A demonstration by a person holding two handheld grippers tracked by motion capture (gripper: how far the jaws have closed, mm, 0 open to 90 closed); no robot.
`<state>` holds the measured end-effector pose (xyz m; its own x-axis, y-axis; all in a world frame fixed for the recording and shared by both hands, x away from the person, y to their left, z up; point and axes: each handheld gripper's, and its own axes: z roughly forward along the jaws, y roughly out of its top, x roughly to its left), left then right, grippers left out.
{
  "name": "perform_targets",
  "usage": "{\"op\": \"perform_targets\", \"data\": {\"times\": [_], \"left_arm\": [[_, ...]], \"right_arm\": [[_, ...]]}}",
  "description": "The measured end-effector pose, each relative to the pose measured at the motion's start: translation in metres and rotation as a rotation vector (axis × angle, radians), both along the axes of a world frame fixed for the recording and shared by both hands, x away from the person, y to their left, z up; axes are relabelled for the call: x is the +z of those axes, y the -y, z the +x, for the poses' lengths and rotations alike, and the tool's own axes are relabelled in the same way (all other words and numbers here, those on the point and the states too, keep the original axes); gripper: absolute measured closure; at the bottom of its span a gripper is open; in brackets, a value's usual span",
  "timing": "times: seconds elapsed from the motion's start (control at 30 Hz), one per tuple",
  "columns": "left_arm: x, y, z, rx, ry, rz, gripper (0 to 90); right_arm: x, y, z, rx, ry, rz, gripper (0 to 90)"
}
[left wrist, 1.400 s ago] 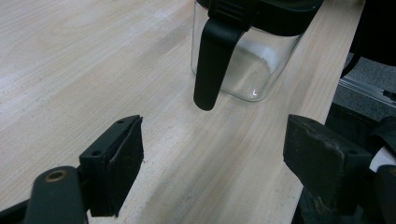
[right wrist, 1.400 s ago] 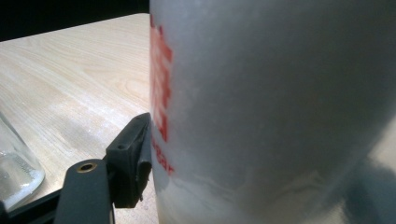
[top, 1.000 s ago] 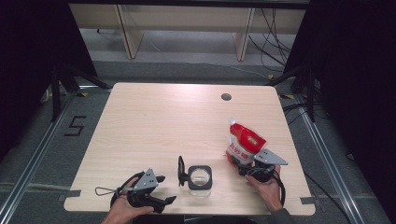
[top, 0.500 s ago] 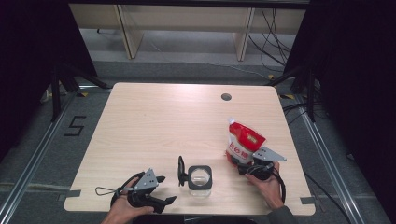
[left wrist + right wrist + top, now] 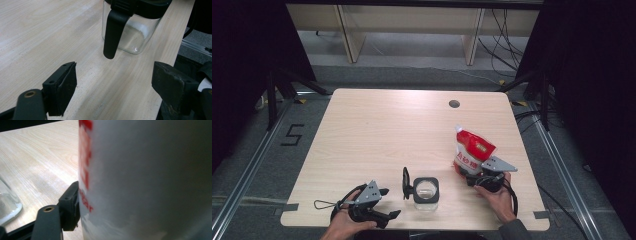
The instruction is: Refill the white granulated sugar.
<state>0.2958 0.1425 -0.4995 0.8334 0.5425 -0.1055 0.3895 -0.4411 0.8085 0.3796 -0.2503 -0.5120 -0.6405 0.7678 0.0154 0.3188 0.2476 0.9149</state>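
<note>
- Floor on your left is grey, with a black mark like a 5 on it and a metal rail running alongside the table.
- Your table is pale wood with a fine grain; a small round hole sits near its far right edge, and strips of tape lie at the near corners.
- Beyond the table you see pale shelving legs, loose cables on the floor and dark curtains at both sides.
- Your left gripper lies near the front left edge in your left hand; in the left gripper view its jaws stand wide apart with nothing but bare wood between them, pointing toward the jar.
- Clear glass jar stands just to the right of it, near the front middle, empty as far as you can see, with a black collar and its black lid swung up on the left side; a black tab hangs down its wall in the left gripper view.
- Red and white pouch stands upright at the right of the table, red on top, white below with red print, well apart from the jar.
- Your right gripper sits at the pouch's base, held by your right hand; its jaws have just been closing a little, the pouch is between them, and the one pad you can see lies against the pouch's white side.
</note>
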Motion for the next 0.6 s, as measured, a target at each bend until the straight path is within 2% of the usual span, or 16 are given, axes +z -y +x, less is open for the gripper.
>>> {"op": "perform_targets", "data": {"times": [0.03, 0.07, 0.1, 0.13, 0.17, 0.2, 0.23, 0.3, 0.33, 0.4, 0.47, 0.5, 0.6], "left_arm": [[0.000, 0.000, 0.000, 0.000, 0.003, 0.000, 19.7], [0.000, 0.000, 0.000, -0.002, 0.006, 0.002, 19.7], [0.000, 0.000, 0.000, 0.000, 0.009, 0.002, 19.8], [0.001, -0.001, 0.000, -0.001, 0.014, 0.006, 19.8], [0.001, 0.000, -0.001, 0.007, 0.008, -0.010, 19.8], [0.001, -0.001, 0.001, -0.007, 0.025, -0.007, 19.8], [0.002, -0.003, 0.002, -0.014, 0.029, 0.027, 19.8], [0.001, -0.002, 0.001, 0.005, 0.016, 0.008, 19.8], [0.001, -0.002, 0.000, 0.005, 0.013, -0.004, 19.9], [0.001, -0.001, 0.000, 0.006, 0.013, -0.005, 19.8], [0.000, -0.001, 0.000, 0.006, 0.013, -0.010, 19.8], [0.000, -0.001, 0.000, 0.012, 0.006, -0.011, 19.8], [0.001, -0.002, 0.000, 0.010, 0.005, -0.013, 19.9]], "right_arm": [[0.001, 0.000, 0.001, 0.004, 0.021, -0.013, 34.8], [0.002, -0.003, -0.002, -0.014, 0.008, -0.016, 35.1], [0.002, -0.002, -0.002, -0.001, 0.028, -0.030, 35.3], [0.003, -0.003, -0.003, -0.001, 0.034, -0.040, 35.5], [0.003, -0.005, -0.005, -0.001, 0.029, -0.043, 35.6], [0.004, -0.005, -0.007, -0.003, 0.034, -0.055, 35.7], [0.005, -0.005, -0.008, -0.003, 0.043, -0.059, 35.8], [0.006, -0.005, -0.011, 0.004, 0.039, -0.071, 35.9], [0.006, -0.007, -0.014, -0.012, 0.021, -0.062, 36.0], [0.007, -0.006, -0.015, -0.003, 0.051, -0.088, 36.2], [0.008, -0.008, -0.020, -0.012, 0.032, -0.081, 36.2], [0.008, -0.007, -0.019, 0.005, 0.058, -0.102, 36.3], [0.011, -0.008, -0.023, -0.001, 0.087, -0.128, 36.4]]}}
